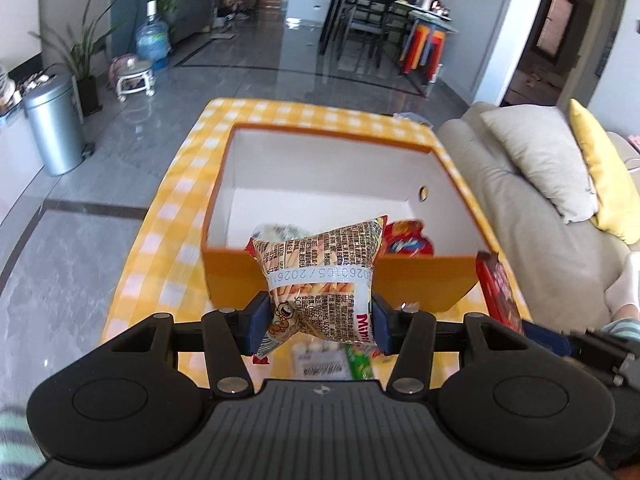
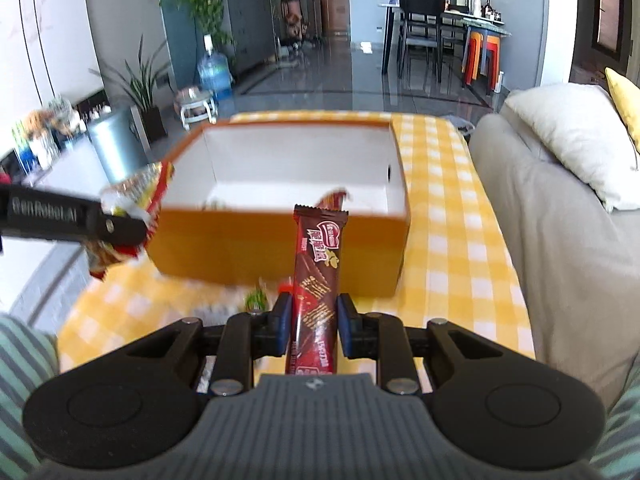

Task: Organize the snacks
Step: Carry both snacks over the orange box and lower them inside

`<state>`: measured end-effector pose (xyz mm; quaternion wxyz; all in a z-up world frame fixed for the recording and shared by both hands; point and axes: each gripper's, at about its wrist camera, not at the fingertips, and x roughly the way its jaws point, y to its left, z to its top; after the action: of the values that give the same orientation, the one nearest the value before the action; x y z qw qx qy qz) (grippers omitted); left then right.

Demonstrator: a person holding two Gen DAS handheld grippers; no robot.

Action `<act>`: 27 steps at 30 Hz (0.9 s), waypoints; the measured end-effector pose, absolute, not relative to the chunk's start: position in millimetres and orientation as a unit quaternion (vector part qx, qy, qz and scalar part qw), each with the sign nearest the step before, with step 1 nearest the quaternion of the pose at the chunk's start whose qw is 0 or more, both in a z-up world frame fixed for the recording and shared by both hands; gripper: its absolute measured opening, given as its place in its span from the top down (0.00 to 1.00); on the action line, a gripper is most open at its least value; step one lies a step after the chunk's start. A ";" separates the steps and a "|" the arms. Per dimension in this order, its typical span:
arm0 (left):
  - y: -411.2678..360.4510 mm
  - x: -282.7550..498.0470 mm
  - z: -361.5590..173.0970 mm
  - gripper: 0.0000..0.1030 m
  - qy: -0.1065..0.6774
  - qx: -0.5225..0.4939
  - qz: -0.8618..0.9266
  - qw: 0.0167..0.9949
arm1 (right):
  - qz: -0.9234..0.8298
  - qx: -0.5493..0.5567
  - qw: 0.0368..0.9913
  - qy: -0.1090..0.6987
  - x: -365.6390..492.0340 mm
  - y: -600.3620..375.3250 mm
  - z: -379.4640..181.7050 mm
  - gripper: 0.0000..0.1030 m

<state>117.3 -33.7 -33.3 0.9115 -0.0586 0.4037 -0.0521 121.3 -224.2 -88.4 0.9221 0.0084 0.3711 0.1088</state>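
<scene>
The left gripper [image 1: 320, 320] pinches a crinkled, printed foil snack bag [image 1: 320, 268] at its waist, held just short of the near wall of the open orange cardboard box with white inside [image 1: 332, 168]. The right gripper [image 2: 312, 326] clamps a long brown chocolate wafer bar [image 2: 316, 272] upright – box at twelve o'clock. A red packet [image 1: 408, 238] lies in the box's near right corner, on the yellow-and-white checked tablecloth [image 2: 444, 240].
</scene>
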 end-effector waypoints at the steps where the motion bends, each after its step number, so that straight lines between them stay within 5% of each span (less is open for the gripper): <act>1: -35.4 120.9 -29.2 0.44 0.400 -0.053 -0.056 0.913 | 0.109 0.013 0.923 0.368 125.7 -227.1 -82.3 0.80; 14: -64.3 190.6 -11.7 0.44 0.391 0.000 -0.088 0.916 | 0.104 0.008 0.923 0.371 222.5 -230.8 -30.9 0.80; 27: -87.4 263.9 -44.3 0.44 0.460 0.069 -0.089 0.881 | 0.104 -0.095 0.890 0.434 314.8 -203.9 -63.0 0.80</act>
<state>263.9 -87.4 -44.3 0.8807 0.0693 0.4600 -0.0893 314.8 -203.9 -63.0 0.8899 -0.0950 0.4337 0.1044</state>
